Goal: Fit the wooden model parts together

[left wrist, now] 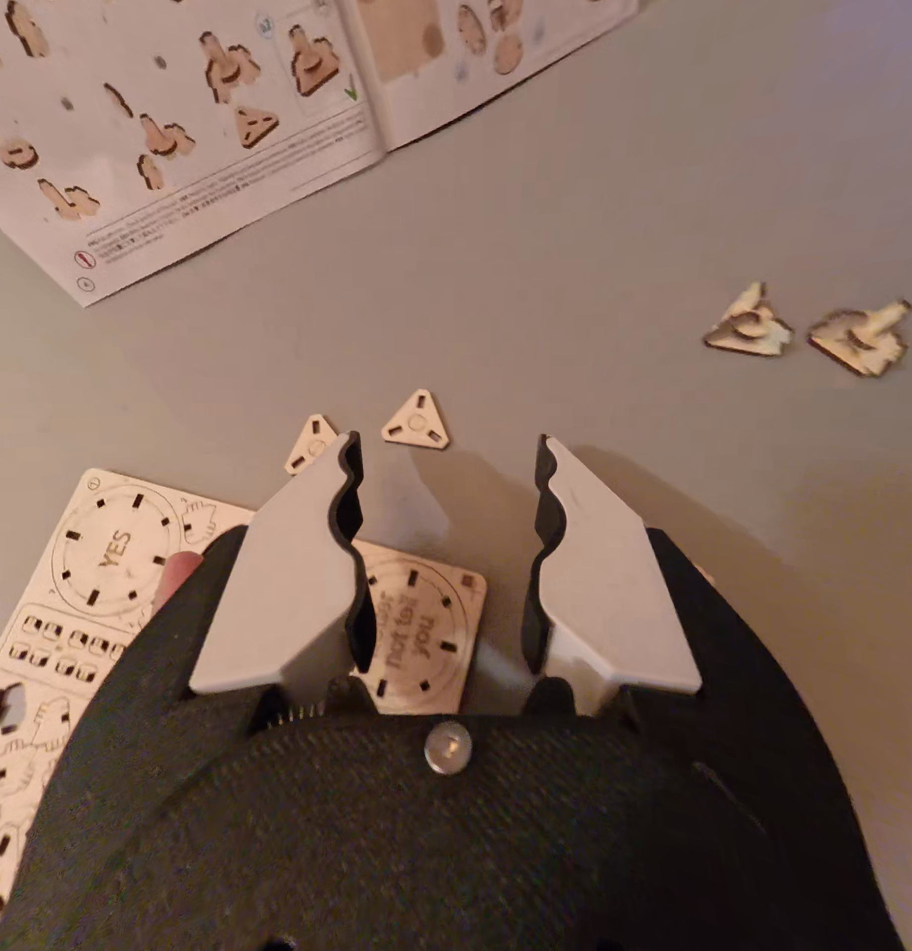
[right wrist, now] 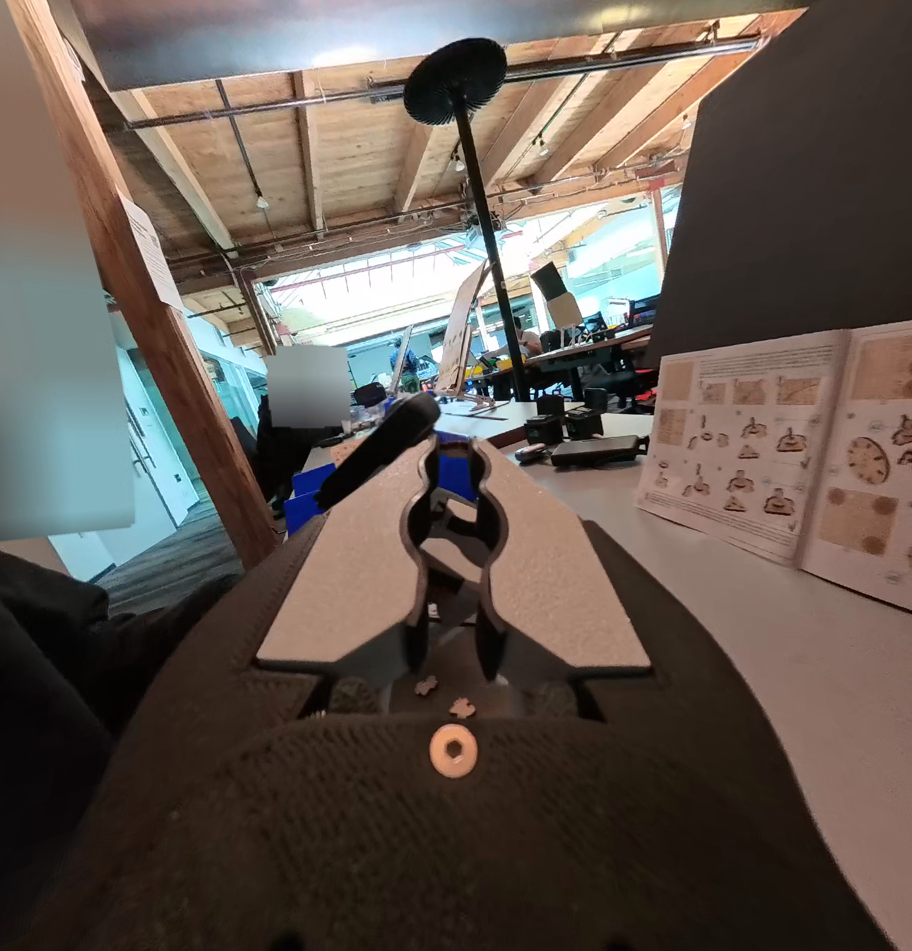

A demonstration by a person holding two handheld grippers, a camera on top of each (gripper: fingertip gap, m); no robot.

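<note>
Closest to the lens, the black textured body of the left gripper (left wrist: 448, 437) fills the bottom of its view, and its two grey fingers (left wrist: 310, 540) stand wide apart with nothing between them but bare grey table (left wrist: 546, 288). Just past the left fingertip lies a flat wooden triangle (left wrist: 416, 423), slotted at each corner, flat on the table and a touch left of the centre line of the open jaws. It has no real long axis; one corner points away from the camera. A second triangle piece (left wrist: 306, 448) sits just beside it, half hidden behind the left finger. Neither is touched.

Under the gripper's body lies a laser-cut wooden sheet (left wrist: 119, 556) with round dials, and a fingertip (left wrist: 178, 576) of the person shows at the gripper's left edge. Well off to the right stand two small assembled wooden pieces (left wrist: 803, 334), side by side. At the far edge, an open instruction booklet (left wrist: 212, 154) lies flat.

Over to the right gripper (right wrist: 454, 453): it is tipped up towards the room, its wavy pads nearly together at the tips with only a narrow slit, and nothing visibly clamped there. Two tiny wooden bits (right wrist: 443, 697) lie on the table below its fingers. The other gripper's black body (right wrist: 382, 453) shows just beyond. So the left gripper is plainly the nearer to the triangles.
</note>
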